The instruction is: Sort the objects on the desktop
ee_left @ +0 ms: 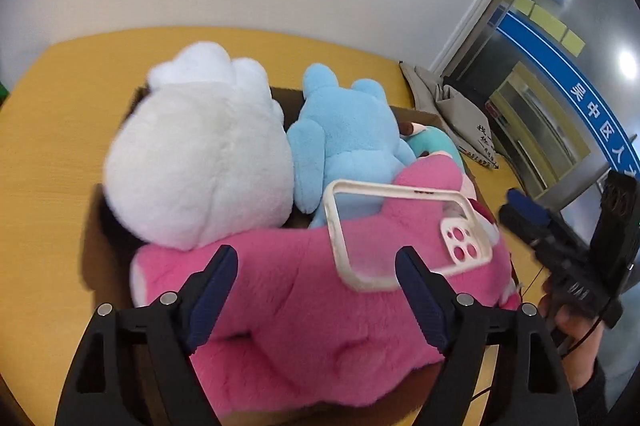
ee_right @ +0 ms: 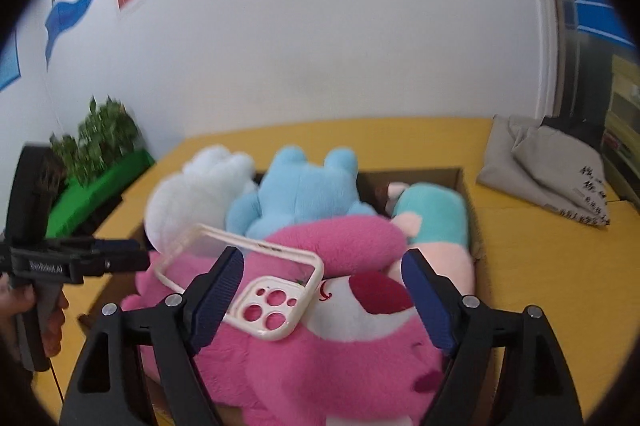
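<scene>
A cardboard box [ee_right: 460,177] on a yellow table [ee_left: 72,113] holds a white plush [ee_left: 200,153], a blue plush [ee_left: 348,129], a teal plush [ee_right: 432,214] and a pink plush [ee_left: 304,306]. A cream-rimmed clear phone case [ee_left: 400,230] lies on the pink plush; it also shows in the right wrist view [ee_right: 260,282]. My left gripper [ee_left: 316,290] is open and empty above the pink plush, with the case between its fingertips. My right gripper [ee_right: 322,290] is open and empty above the case's camera end. Each gripper shows in the other's view, left [ee_right: 120,258], right [ee_left: 532,218].
A folded grey cloth bag [ee_right: 544,165] lies on the table at the right of the box. A green planter with leaves [ee_right: 100,153] stands at the table's left back. A white wall is behind. A glass door with blue signage [ee_left: 560,73] is at the right.
</scene>
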Demonstrator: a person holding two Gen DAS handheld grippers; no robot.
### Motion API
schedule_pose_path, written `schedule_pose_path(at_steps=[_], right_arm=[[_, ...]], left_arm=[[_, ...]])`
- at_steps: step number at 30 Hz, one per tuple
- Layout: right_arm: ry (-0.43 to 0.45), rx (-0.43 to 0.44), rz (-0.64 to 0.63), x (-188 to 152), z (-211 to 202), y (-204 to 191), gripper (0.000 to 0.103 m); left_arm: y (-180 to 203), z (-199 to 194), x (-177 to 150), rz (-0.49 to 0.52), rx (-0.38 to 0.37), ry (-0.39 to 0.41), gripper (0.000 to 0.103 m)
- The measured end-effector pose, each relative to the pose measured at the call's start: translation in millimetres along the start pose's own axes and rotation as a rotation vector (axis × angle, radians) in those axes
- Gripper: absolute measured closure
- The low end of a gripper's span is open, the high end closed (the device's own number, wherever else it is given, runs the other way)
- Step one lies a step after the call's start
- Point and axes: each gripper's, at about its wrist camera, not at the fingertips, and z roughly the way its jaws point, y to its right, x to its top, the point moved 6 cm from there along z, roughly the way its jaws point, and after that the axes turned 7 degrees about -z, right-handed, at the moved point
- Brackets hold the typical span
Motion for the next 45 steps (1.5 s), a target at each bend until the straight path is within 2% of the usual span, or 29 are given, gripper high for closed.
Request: schedule_pose_path(at_steps=[4,5,6,7,9,12,15,18,19,23,24,27,31,43,45], right_arm=[[0.096,-0.013,0.058,-1,-72,4,0.018],[0.109,-0.006,0.063,-7,-87,1,0.015],[0.109,0.000,0.059,-15,-100,-4,0.006],[0.094,0.002,0.048,-24,-108,-9,0.000],[0.040,-0.008,0.019,-46,-117,-23,0.000],[-0.031,-0.014,0.006,-76,-120,-40,0.000],[-0.074,-0.011,-0.009,-102,-129,-59,0.000],[-0.105,-0.013,-0.041,-127,-142,-79,0.000],[-0.110,-0.016,-0.059,-135,-147,-86,0.000],[-0.119,-0.030,-0.109,-161,-161,-106,0.000],[-0.108,-0.029,-0.107,-163,-166,-109,0.000],[-0.073,-0.039,-0.108,-165,-182,-117,0.000],[-0.049,-0.056,-0.103,-163,-195,-119,0.000],[-0.100,-0.089,-0.074,-166,-182,-108,0.000],[-0.105,-0.089,-0.076,-162,-176,-107,0.000]], left_arm=[[17,-60,-29,0.045,0.017,0.100,0.004],[26,-76,-41,0.061,0.016,0.130,0.000],[35,-90,-54,0.079,0.008,0.155,0.000],[43,-102,-69,0.100,0.001,0.176,0.000],[55,-118,-98,0.128,0.015,0.210,0.000],[61,-127,-135,0.136,0.109,0.243,0.000],[58,-126,-166,0.107,0.179,0.238,0.000],[55,-135,-195,0.034,0.151,0.239,0.000],[55,-140,-203,0.021,0.165,0.249,0.000],[58,-158,-232,0.024,0.303,0.297,0.000],[60,-161,-238,0.023,0.305,0.308,0.000],[66,-168,-254,0.011,0.281,0.326,0.000],[77,-172,-266,0.050,0.281,0.330,0.000],[82,-187,-258,0.065,0.255,0.388,0.000],[84,-189,-254,0.076,0.269,0.411,0.000]])
